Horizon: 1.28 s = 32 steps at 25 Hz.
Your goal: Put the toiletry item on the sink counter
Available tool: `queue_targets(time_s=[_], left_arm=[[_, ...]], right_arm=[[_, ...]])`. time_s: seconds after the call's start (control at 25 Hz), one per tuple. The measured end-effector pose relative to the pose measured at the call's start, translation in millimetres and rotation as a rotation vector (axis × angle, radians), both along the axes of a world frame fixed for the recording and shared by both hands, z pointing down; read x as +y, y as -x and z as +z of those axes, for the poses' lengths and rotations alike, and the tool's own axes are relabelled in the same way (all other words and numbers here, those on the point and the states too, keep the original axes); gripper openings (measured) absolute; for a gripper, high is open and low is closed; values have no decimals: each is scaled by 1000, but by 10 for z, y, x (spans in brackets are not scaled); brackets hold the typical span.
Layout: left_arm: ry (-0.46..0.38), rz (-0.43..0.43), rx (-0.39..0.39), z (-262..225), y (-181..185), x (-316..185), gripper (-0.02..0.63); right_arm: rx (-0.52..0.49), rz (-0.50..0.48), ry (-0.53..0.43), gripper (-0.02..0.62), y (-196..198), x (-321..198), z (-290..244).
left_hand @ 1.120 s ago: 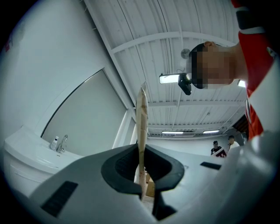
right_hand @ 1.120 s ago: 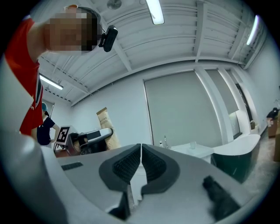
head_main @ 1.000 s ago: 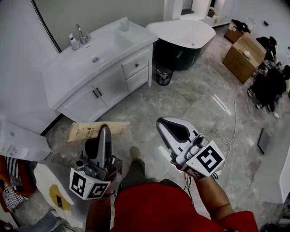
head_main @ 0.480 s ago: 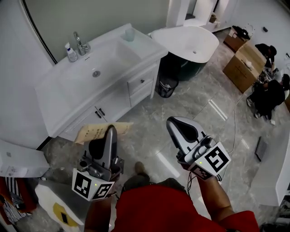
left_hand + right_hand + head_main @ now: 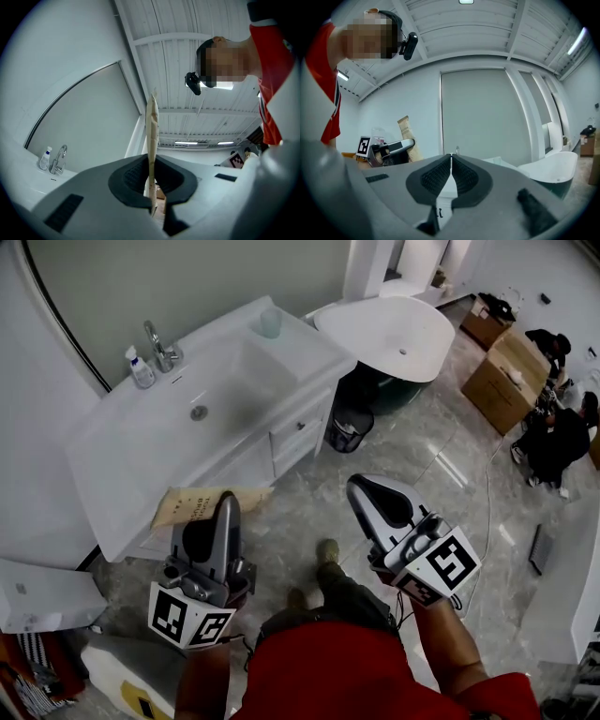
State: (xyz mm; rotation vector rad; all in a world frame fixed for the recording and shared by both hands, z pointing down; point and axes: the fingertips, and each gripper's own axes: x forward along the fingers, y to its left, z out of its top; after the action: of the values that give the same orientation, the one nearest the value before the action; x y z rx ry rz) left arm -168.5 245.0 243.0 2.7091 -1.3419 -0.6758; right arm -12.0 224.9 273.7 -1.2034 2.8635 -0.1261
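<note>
A flat tan packet point(image 5: 199, 503), the toiletry item, sticks out leftward from my left gripper point(image 5: 223, 507), which is shut on it. It hangs just off the front edge of the white sink counter point(image 5: 112, 479). In the left gripper view the packet point(image 5: 152, 136) stands edge-on, pinched between the dark pads of the left gripper point(image 5: 151, 187). My right gripper point(image 5: 372, 495) is held beside it over the floor, shut with nothing in it. In the right gripper view the right gripper point(image 5: 450, 172) has its pads pressed together, and the packet point(image 5: 408, 137) shows at the left.
On the counter stand a faucet point(image 5: 157, 345), a small bottle point(image 5: 141, 368) and a cup point(image 5: 271, 322) round the basin. A white bathtub point(image 5: 394, 329) and a bin point(image 5: 349, 430) lie to the right. Cardboard boxes point(image 5: 506, 367) and a crouching person point(image 5: 553, 437) are at far right.
The view has closed in on the sink counter, which now lies right in front of the packet. Both grippers keep their pose and grip.
</note>
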Motion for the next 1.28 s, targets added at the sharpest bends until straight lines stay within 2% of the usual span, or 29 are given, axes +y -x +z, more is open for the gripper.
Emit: queue_targets(time_s=[0.32,0.48,0.68,1.0,1.28], left_arm=[[-3,-19,17,10,23,-712,35],[-2,-37,26,-23,-68,-1189,35],[1,-69,19,-90,-255,-1858,35],[6,-146,-5,-141,-505,-2913,35],[18,-187,-7,-124,-522,-3458,35]], right_arm=[[-20,-28,-31,29,39,-704,1],[-32,-51,-48,29,-55,-1168,-34],[24,-67,-54,29,-256,-1834,32],[6,-146,-68,29,-465,-2950,-31],[35,-140,-58,29,-556,-3523,38]])
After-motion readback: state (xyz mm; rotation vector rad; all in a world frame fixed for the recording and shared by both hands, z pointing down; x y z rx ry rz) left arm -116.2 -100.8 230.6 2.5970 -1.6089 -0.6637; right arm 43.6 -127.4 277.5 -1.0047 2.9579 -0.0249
